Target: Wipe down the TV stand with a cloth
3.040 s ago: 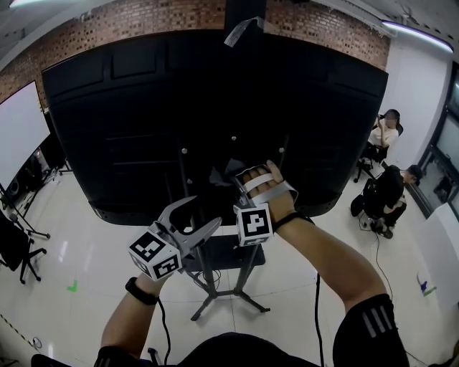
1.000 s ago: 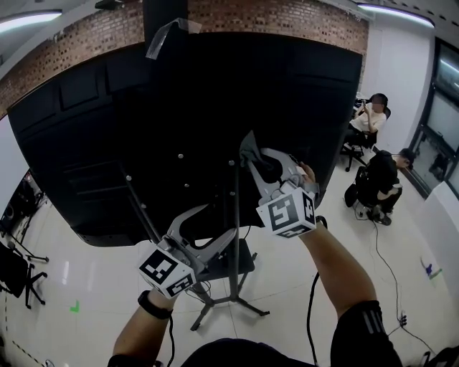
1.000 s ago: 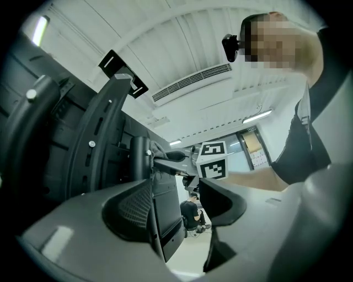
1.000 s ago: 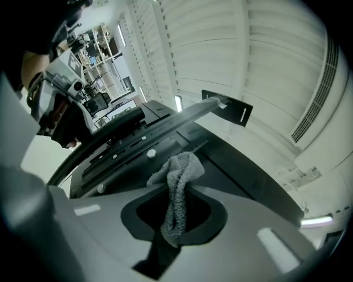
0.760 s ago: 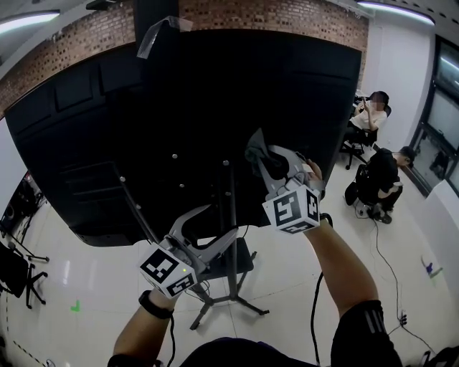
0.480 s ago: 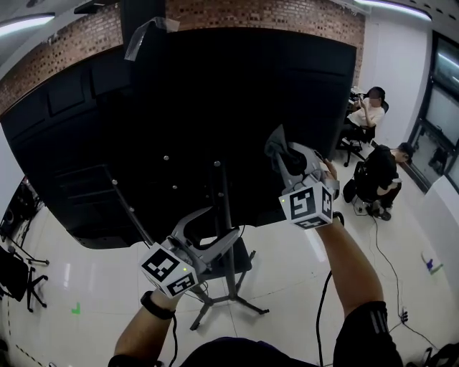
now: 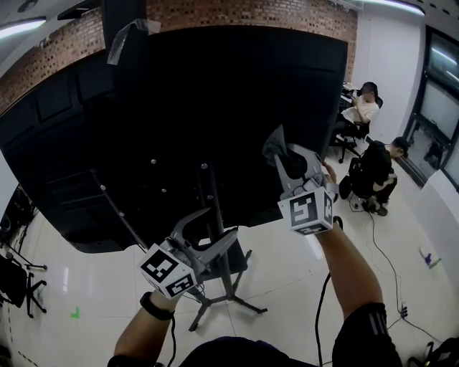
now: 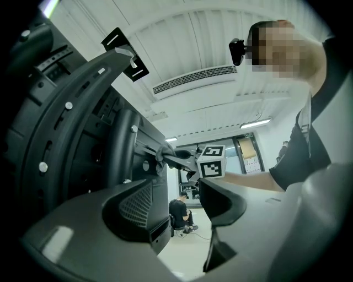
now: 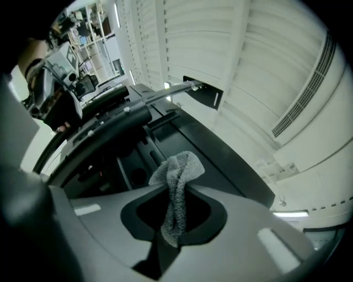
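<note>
**Desk:** What's around you?

**Operator:** The black back of the TV (image 7: 215, 93) fills most of my head view, with a brick wall (image 7: 237, 11) above it. Two seated people (image 7: 374, 172) are off to the right, well apart from my arms. A cable (image 7: 380, 247) lies across the floor near them.

**Desk:** Anything in the way?

**Operator:** The TV stand (image 7: 217, 215) goes up as a slanted pole in the middle, with its legs spread on the floor below. My left gripper (image 7: 208, 228) hangs low in front of that pole. Its jaws are apart with nothing between them.

**Desk:** And the cloth?

**Operator:** The cloth (image 9: 177, 182) is pinched in my right gripper (image 7: 281, 159). The jaws are clamped on its middle and a grey tuft pokes out past the tips. I'm holding it high, to the right of the pole and close up by the TV's back. I cannot tell whether it touches the panel.
</note>
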Tool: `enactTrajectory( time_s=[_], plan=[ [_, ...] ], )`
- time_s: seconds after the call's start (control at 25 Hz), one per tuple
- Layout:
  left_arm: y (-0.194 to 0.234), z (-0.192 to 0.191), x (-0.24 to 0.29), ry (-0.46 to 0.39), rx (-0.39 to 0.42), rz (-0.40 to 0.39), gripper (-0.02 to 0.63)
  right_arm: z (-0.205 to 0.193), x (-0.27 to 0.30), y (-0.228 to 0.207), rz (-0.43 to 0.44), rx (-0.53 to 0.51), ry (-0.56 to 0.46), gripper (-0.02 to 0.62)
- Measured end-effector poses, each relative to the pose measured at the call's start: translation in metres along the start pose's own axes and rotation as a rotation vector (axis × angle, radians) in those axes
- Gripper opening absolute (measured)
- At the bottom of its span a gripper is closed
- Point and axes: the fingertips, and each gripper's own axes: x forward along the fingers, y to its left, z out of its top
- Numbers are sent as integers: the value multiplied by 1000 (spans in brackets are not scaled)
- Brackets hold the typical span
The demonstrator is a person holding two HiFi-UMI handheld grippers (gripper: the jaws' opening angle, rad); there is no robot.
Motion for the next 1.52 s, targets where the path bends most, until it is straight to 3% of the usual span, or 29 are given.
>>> enactTrajectory(
  time_s=[0.2, 0.36, 0.52, 0.76, 1.28, 1.52],
  plan=[
    [0, 3, -7, -6, 14, 21, 288, 49, 0, 59, 123, 6, -114, 36],
    [0, 3, -14, -1, 29, 49, 288, 50, 15, 102, 200, 4, -130, 35],
    [1, -5, -18, 19, 39, 71, 288, 40, 27, 116, 220, 9, -123, 35],
    [5, -13, -17, 24, 19, 85, 288, 19, 23, 98, 191, 8, -99, 35],
    [-17, -25, 21, 38, 9, 33, 288, -74, -2, 25, 78, 72, 64, 35],
    [-19, -23, 16, 32, 19, 53, 288, -71, -9, 17, 62, 84, 53, 35]
  ],
)
